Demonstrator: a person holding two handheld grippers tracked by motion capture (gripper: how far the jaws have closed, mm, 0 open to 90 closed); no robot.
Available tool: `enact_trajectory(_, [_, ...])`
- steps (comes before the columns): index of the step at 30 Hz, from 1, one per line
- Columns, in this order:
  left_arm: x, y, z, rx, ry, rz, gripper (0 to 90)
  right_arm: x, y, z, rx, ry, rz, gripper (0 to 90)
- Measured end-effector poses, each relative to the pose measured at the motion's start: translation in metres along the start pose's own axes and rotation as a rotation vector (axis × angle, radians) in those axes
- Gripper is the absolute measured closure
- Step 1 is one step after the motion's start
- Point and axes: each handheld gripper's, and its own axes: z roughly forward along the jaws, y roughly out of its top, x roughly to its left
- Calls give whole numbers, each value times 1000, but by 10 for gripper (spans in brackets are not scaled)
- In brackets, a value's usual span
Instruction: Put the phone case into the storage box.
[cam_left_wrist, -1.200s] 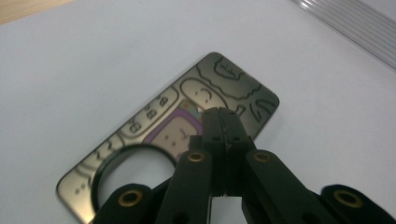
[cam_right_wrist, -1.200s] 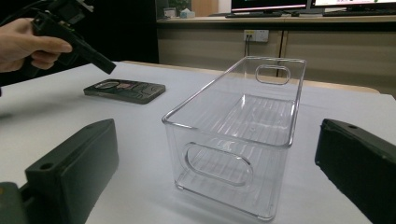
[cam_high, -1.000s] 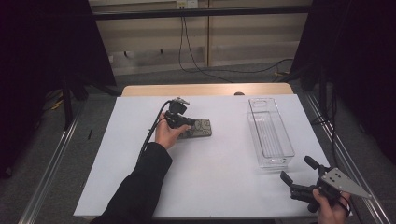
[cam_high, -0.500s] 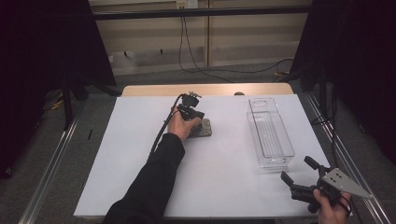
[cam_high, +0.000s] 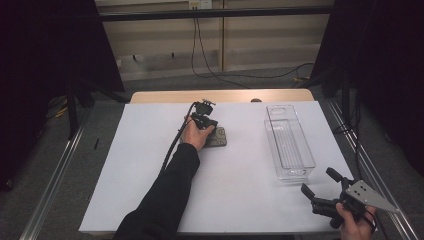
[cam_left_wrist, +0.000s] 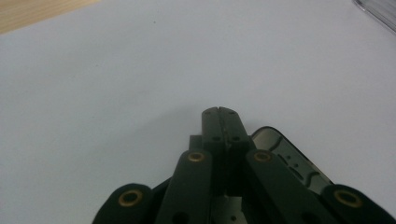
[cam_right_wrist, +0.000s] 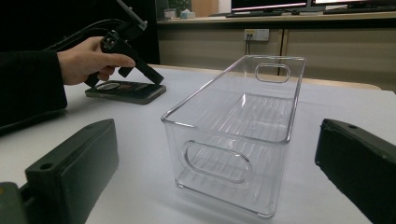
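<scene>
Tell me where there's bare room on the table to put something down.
The white table is bare on its left side, from the left edge to the sleeve. Another free patch lies in the near middle, between the sleeve and the clear bin. It is crowded around the phone under the left gripper, and at the near right corner by the right gripper.

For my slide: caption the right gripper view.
Open right claw faces a clear bin; beyond, the left claw touches a dark palette.
</scene>
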Motion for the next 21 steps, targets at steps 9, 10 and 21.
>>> enact_trajectory(9, [-2,-3,1,19,-33,4,900,0,0,0,0,1,-1,0])
enact_trajectory(10, [-3,-3,1,21,-37,7,900,0,0,0,1,1,-2,0])
enact_trajectory(21, [-12,-11,-5,32,-85,16,900,1,0,-1,3,-2,-4,0])
